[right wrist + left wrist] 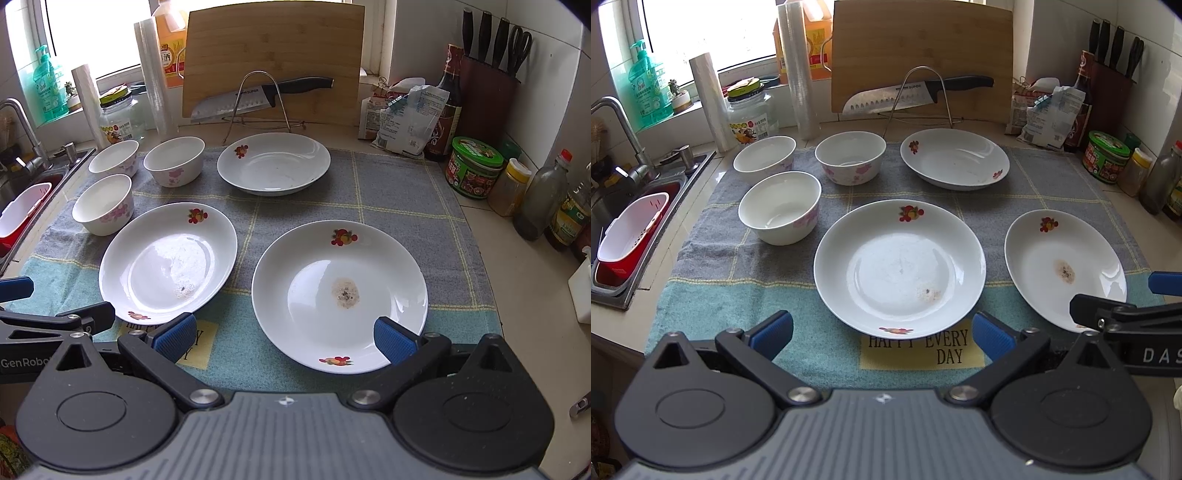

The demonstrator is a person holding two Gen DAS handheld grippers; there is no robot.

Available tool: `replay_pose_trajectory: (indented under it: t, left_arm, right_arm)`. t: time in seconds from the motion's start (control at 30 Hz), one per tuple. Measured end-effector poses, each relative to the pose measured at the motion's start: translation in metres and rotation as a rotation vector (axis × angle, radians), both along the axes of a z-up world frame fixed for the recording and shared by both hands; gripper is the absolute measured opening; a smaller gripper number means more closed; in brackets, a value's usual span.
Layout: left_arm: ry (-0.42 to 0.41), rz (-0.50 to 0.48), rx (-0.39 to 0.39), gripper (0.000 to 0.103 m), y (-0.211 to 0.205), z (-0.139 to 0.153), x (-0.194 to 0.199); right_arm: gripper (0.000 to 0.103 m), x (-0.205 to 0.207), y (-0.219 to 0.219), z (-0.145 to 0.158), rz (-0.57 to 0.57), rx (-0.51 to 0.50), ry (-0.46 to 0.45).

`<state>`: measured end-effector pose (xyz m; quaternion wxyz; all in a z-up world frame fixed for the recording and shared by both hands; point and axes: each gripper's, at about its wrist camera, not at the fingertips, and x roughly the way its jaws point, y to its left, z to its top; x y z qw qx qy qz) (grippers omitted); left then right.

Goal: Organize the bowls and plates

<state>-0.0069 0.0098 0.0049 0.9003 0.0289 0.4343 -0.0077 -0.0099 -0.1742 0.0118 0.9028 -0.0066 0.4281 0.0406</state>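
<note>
On the towel (738,266) | three plates (899,264) right of three bowls (779,206) | my left gripper (882,332) spread wide, empty | my right gripper (284,332) likewise, over nearest plate's rim

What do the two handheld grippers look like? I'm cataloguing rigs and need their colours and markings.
The left gripper and right gripper match: black angular linkage arms with silver pivot bolts, round black side housings, a ribbed grey central body, and jaws faced with blue textured pads. White lettering marks their sides, reading "GenRobo" on the left one. No cables or sleeves show.
</note>
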Motion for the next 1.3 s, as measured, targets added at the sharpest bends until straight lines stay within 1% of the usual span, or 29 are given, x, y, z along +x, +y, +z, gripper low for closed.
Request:
replay_pose_trajectory:
  t: [1.3]
  left_arm:
    - [-0.006, 0.003, 0.001, 0.102, -0.0026, 0.0061, -0.0004]
  right_arm:
    - [0.103, 0.0002, -0.0018, 0.0063, 0.003, -0.004, -0.014]
